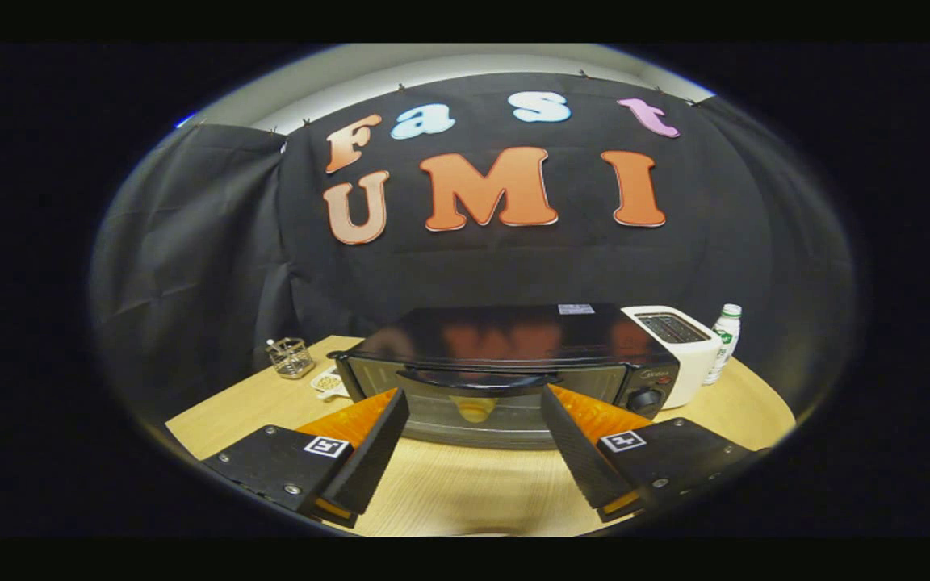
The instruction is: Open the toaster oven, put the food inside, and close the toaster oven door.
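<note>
Bare table [465,492] lies open between the spread fingers of the gripper [475,397]. Just ahead, the toaster oven [505,363] blocks the way, flanked by a white toaster [679,343] and small dish [328,382].

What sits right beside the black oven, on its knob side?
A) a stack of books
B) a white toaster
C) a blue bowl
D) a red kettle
B: a white toaster stands against the oven; the open tongs point at its shut door.

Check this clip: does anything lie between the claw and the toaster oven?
Nothing does. In the gripper view the open claw faces the closed toaster oven just ahead, and only bare wooden table spans the stretch between them.
</note>
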